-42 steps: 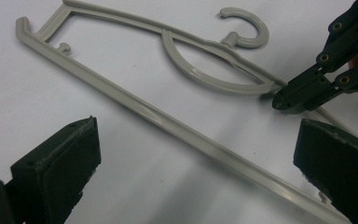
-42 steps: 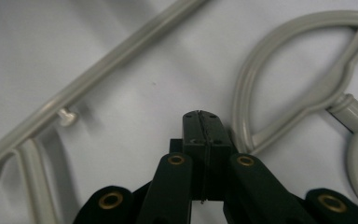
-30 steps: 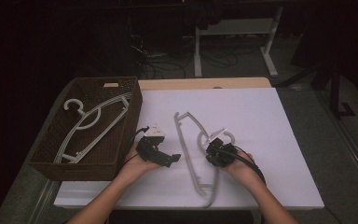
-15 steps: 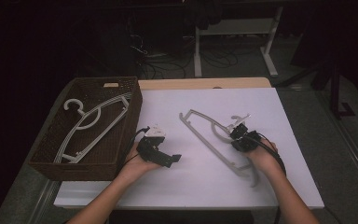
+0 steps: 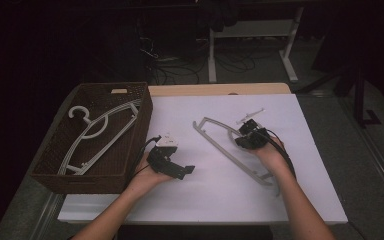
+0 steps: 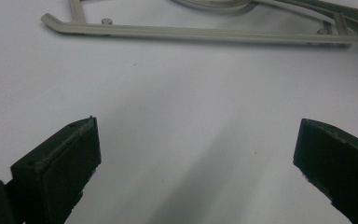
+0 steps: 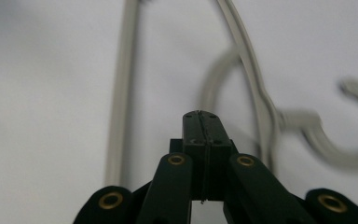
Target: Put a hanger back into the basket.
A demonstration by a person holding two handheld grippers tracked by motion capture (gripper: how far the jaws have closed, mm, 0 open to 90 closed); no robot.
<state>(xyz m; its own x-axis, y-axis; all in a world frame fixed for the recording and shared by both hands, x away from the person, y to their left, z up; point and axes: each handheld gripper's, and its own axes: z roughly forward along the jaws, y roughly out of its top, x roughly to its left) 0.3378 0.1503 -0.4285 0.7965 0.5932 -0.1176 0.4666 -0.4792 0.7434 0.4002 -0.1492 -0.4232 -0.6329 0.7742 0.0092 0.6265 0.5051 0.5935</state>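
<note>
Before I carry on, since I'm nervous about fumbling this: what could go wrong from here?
The right gripper has its jaws shut beside the grey plastic hanger on the white table, apparently gripping nothing, so a lift may leave it behind. The open left gripper sits apart from the hanger, giving no support. Any push may slide the hanger, which lies loose.

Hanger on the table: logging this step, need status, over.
Left gripper open, empty. Right gripper shut beside loose hanger, not gripping. Another hanger in basket. Nothing blocking.
</note>
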